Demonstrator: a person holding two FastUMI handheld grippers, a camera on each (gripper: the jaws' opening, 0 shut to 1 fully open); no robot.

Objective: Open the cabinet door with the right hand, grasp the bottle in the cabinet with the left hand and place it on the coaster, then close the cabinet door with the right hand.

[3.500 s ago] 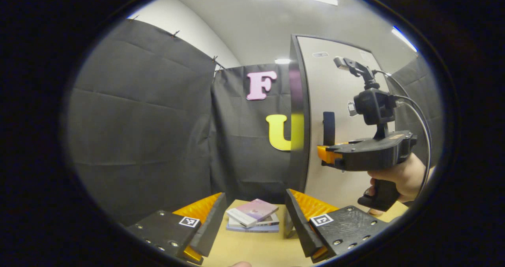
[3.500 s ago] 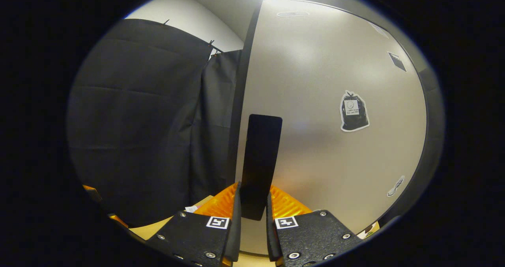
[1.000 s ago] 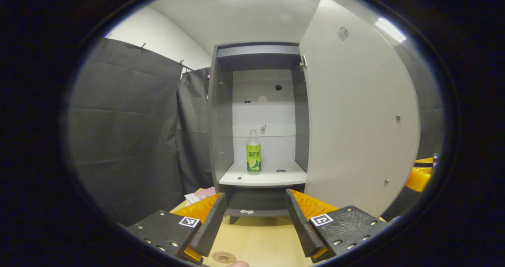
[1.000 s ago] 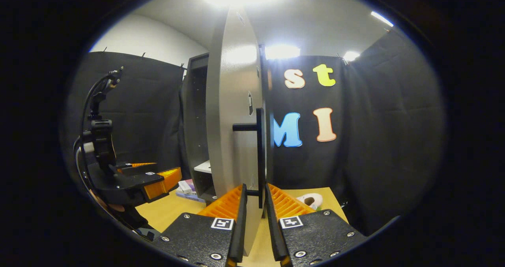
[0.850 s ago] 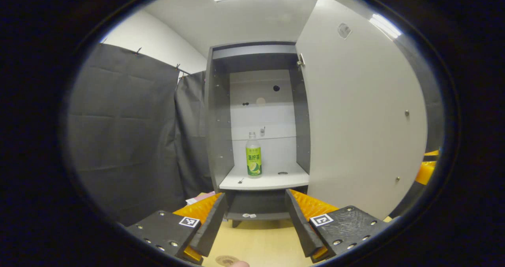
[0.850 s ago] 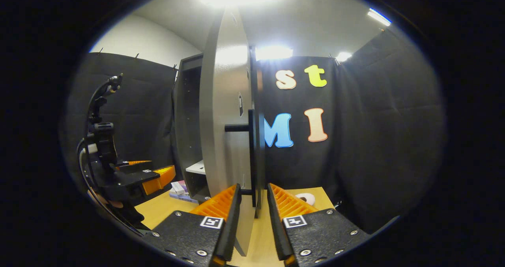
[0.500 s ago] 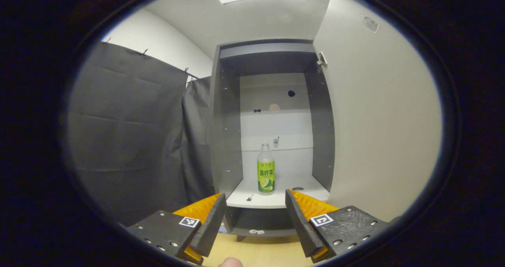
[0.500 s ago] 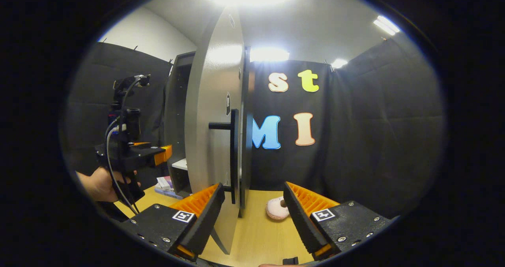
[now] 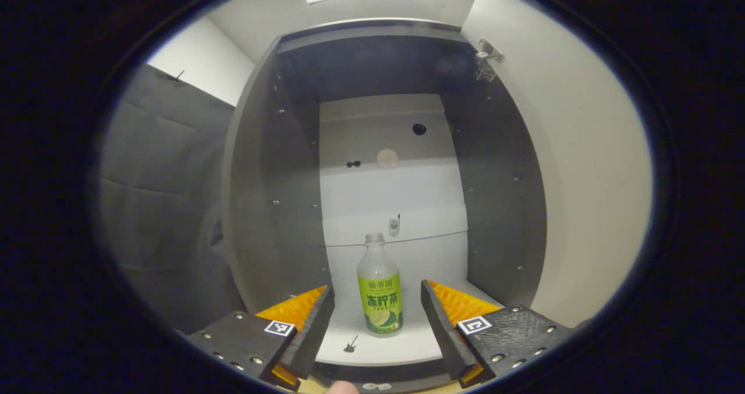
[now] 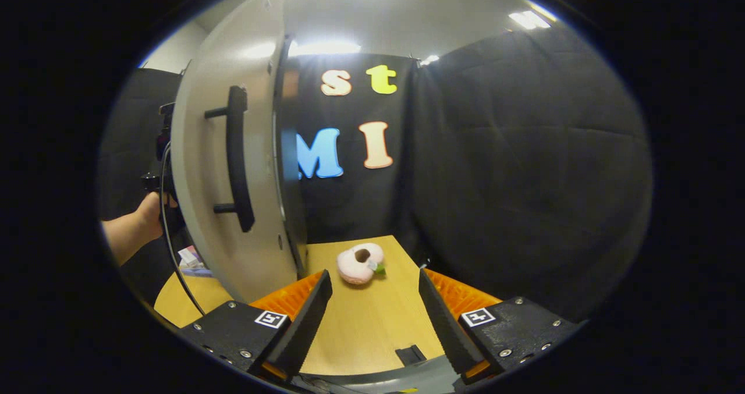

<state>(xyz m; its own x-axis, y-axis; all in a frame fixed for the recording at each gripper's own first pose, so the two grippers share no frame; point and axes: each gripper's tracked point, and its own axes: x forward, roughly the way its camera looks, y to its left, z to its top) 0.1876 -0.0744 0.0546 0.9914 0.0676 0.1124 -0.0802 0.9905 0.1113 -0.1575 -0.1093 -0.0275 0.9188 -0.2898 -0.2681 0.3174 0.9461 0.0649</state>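
- The left hand-held gripper (image 9: pixel 377 324) was held wide open, and it had been brought much closer to the cabinet (image 9: pixel 273 196) than a moment earlier.
- The bottle (image 9: pixel 379 286) was seen standing upright on the white shelf (image 9: pixel 407 347), just ahead, between the two orange fingers (image 9: pixel 302 306) but not yet touched.
- The right hand-held gripper (image 10: pixel 372 318) was open too; the door handle (image 10: pixel 236 155) had been let go and was left off to the side.
- The cabinet door (image 10: pixel 221 167) was left swung open.
- So the opening was judged done, and the grab was next.
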